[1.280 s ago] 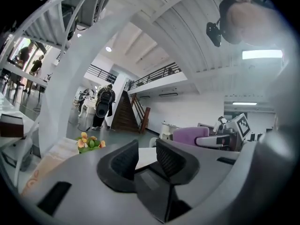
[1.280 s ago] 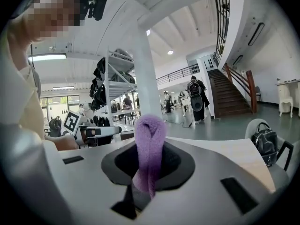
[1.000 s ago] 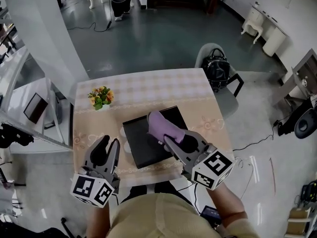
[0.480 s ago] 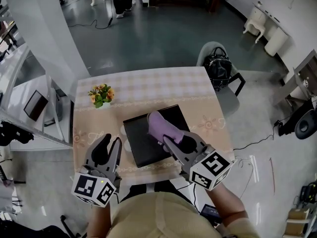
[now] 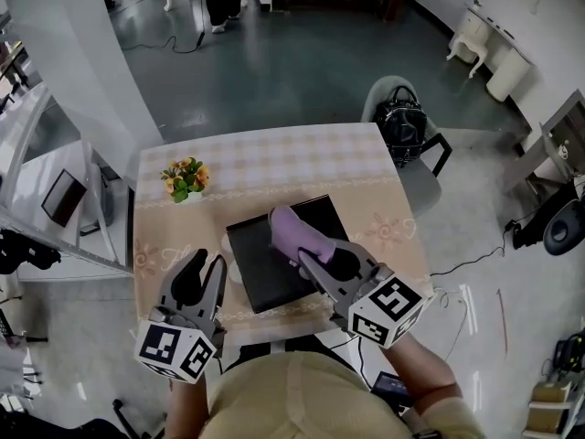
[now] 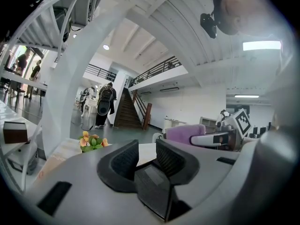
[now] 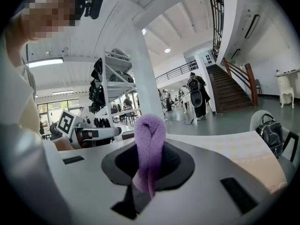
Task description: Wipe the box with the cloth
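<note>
No word, number or brand name can be read in any view. The only printed marks are black-and-white square patterns made of blocks, not letters or digits. One set is on the left marker cube (image 5: pixel 171 350), at the back of the left tongs (image 5: pixel 203 268). The other is on the right marker cube (image 5: pixel 387 311), behind the right tongs (image 5: pixel 306 256). One such patterned face also shows in each tongs view, at the right in the left one (image 6: pixel 242 121) and at the left in the right one (image 7: pixel 67 121).
</note>
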{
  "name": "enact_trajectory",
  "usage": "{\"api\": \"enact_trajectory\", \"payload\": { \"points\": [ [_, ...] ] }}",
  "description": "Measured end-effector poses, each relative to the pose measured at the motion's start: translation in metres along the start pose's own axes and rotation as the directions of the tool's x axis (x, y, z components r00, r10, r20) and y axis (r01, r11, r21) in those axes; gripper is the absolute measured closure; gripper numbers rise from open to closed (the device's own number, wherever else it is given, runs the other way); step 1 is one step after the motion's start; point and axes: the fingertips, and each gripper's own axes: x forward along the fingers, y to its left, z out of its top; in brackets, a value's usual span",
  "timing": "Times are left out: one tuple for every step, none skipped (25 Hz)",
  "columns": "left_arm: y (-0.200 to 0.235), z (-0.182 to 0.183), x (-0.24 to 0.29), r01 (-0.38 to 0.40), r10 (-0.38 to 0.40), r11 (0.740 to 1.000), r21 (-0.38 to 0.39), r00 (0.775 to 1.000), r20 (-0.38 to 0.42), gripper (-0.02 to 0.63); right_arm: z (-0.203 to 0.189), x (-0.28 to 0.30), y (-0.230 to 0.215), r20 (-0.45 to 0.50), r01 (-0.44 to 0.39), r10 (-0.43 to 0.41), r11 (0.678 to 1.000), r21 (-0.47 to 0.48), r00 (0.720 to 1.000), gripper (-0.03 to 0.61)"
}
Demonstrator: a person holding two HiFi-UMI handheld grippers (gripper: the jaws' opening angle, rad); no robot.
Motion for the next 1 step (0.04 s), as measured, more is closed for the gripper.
{"api": "enact_trajectory", "payload": {
  "points": [
    [-0.0002,-0.0003,0.0005,0.000,0.000,1.000,-0.002,1.000,0.000,0.500,0.0003,0.0005,-0.0005,-0.002,-0.001,0.001,1.000,-0.003,1.000,0.505]
  ]
}}
